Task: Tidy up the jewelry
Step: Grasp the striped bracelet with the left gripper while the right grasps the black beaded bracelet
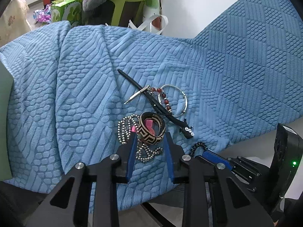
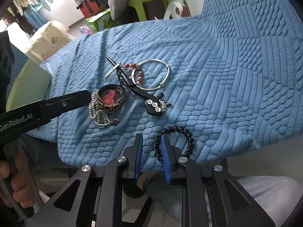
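Note:
A black-and-beige woven bangle (image 1: 151, 130) with a pink piece inside lies on a silver bead chain (image 1: 147, 154) on the blue blanket (image 1: 227, 75). My left gripper (image 1: 150, 137) points down over them, open, its tips either side of the bangle's near edge and the chain between the pads. One of its fingers (image 2: 75, 99) reaches the bangle (image 2: 111, 102) from the left. My right gripper (image 2: 151, 135) is open at the blanket's near edge. Its right fingertip stands inside a black coiled hair tie (image 2: 178, 132), with the coil's left side between the pads.
Further back lie a silver bangle (image 2: 153, 74), a red bead bracelet (image 2: 137, 71), a thin silver bar (image 1: 135, 94) and a black rhinestone clip (image 2: 152, 105). A pale green surface (image 2: 30, 83) borders the blanket on the left. A green stool (image 1: 121, 5) and boxes stand behind.

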`<state>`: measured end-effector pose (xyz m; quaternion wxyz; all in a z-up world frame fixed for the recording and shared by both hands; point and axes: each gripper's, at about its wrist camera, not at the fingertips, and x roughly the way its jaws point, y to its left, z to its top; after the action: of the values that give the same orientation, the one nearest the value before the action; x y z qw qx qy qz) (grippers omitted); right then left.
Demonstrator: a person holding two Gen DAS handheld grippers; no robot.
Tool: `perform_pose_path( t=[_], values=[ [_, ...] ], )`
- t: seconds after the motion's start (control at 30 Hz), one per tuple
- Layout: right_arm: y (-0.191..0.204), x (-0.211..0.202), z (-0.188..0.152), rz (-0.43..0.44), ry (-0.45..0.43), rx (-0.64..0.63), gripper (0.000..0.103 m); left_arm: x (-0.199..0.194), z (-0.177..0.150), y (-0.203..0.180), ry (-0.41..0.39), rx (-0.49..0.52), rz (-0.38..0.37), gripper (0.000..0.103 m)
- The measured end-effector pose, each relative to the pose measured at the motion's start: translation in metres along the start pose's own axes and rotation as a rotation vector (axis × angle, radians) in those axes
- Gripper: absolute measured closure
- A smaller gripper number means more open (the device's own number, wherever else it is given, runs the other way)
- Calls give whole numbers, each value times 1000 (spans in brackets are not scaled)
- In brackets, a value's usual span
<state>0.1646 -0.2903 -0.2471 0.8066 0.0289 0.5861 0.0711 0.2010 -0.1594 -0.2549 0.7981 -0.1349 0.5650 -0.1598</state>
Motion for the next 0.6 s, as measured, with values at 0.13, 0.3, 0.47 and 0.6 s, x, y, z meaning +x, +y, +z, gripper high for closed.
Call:
perform_pose_path(
  t=[0.13,0.3,0.47,0.6],
  values=[
    [0,13,1,-8,37,3,85,10,3,1,9,-6,4,74],
    [0,21,4,-27,55,11,86,20,7,2,24,-14,10,75],
    [8,25,7,-62,54,-10,87,35,8,-1,52,-8,35,81],
    [10,28,11,-85,57,-13,93,39,9,-2,51,0,47,83]
  ],
)
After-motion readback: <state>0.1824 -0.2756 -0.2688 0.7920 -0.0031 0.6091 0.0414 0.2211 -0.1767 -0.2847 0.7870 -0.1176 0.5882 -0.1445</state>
